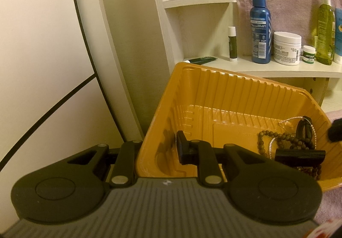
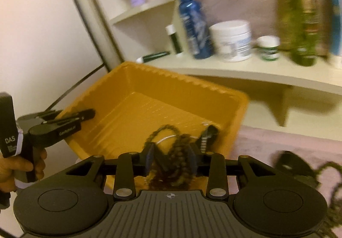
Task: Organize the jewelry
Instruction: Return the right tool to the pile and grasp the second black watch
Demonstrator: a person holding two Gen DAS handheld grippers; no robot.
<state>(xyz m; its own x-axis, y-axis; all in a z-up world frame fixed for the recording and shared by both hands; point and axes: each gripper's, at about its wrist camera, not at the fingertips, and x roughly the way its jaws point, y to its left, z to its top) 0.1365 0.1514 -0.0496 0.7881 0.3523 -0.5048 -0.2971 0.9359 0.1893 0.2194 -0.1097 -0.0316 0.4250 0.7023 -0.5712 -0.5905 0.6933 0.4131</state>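
A yellow ribbed plastic tray [image 1: 215, 88] is tipped up in front of the shelf. My left gripper [image 1: 158, 150] is shut on its near wall, with one finger outside and one pad inside; the right wrist view shows it on the tray's left rim [image 2: 70, 118]. Brown bead bracelets [image 1: 286, 141] lie in the tray's right corner with a pearl string [image 1: 271, 146] and dark pieces. My right gripper [image 2: 171, 158] reaches over the tray's near edge [image 2: 213, 148]. Its blue pads [image 2: 149, 158] stand apart with the bead bracelets [image 2: 181, 152] bunched loosely between them.
Behind the tray, a white shelf [image 1: 277, 69] carries a blue spray bottle [image 1: 260, 24], white jar [image 1: 287, 47], small green-labelled pot [image 1: 308, 54], green bottle [image 1: 325, 30] and lip balm [image 1: 296, 43]. More dark jewelry [image 2: 292, 165] and a bead chain [image 2: 329, 173] lie on pink cloth at right.
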